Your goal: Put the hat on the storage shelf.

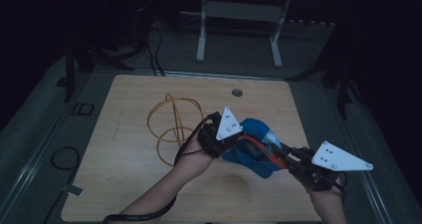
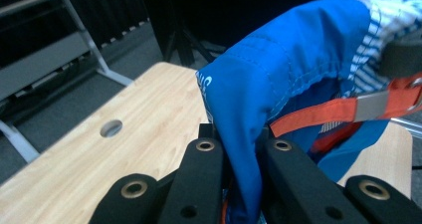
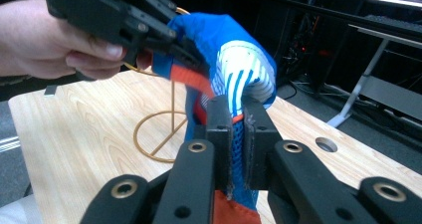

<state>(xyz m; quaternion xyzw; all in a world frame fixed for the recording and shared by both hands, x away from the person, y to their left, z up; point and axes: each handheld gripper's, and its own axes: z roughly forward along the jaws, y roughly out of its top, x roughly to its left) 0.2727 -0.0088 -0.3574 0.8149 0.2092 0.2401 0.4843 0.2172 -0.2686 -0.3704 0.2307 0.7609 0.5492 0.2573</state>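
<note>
A blue cap with a white-and-blue striped panel and an orange strap is held up above the wooden table between both grippers. My left gripper is shut on the blue cap's fabric edge. My right gripper is shut on the cap's other side, by the orange strap; its jaws pinch blue mesh and orange cloth. In the right gripper view the left gripper and the hand around it hold the cap from the upper left.
A gold wire stand made of rings sits on the table left of the cap, with its base behind the cap in the right gripper view. A round hole lies near the table's far edge. A metal frame stands on the floor beyond.
</note>
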